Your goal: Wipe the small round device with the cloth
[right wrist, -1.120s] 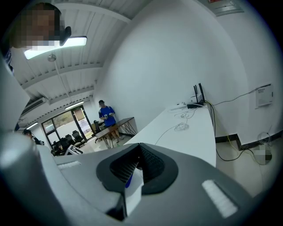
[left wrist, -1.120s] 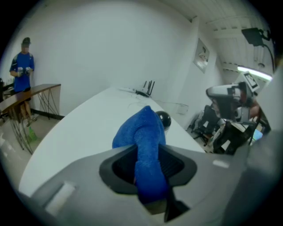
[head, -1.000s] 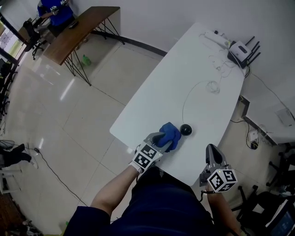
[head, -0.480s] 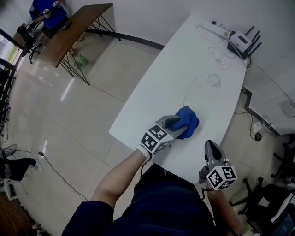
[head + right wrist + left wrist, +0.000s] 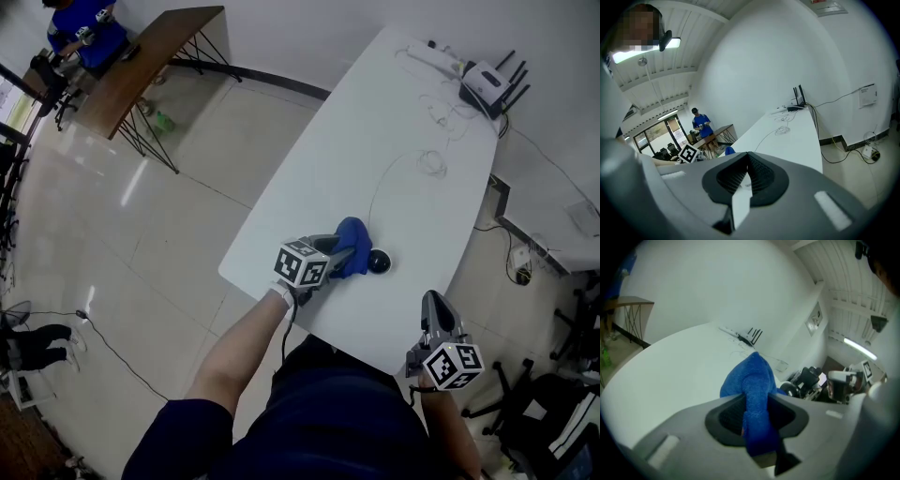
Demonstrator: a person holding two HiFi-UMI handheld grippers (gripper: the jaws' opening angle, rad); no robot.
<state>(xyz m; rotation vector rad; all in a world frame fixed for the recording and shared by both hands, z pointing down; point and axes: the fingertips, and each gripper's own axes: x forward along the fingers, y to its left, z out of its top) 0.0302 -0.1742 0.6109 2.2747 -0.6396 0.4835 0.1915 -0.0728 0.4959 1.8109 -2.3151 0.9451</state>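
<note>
On the table (image 5: 375, 122) the device (image 5: 378, 263) is seen near the front edge. The cloth (image 5: 352, 246), clamped in the left gripper (image 5: 333, 253), is held at its left side. Wiping is judged begun but unfinished. The right gripper (image 5: 432, 302) is closed on nothing.

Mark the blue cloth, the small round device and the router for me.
blue cloth (image 5: 353, 242), head view, on its bunched middle.
small round device (image 5: 378, 262), head view, on the middle of its dark top.
router (image 5: 484, 99), head view, on its white body.
</note>
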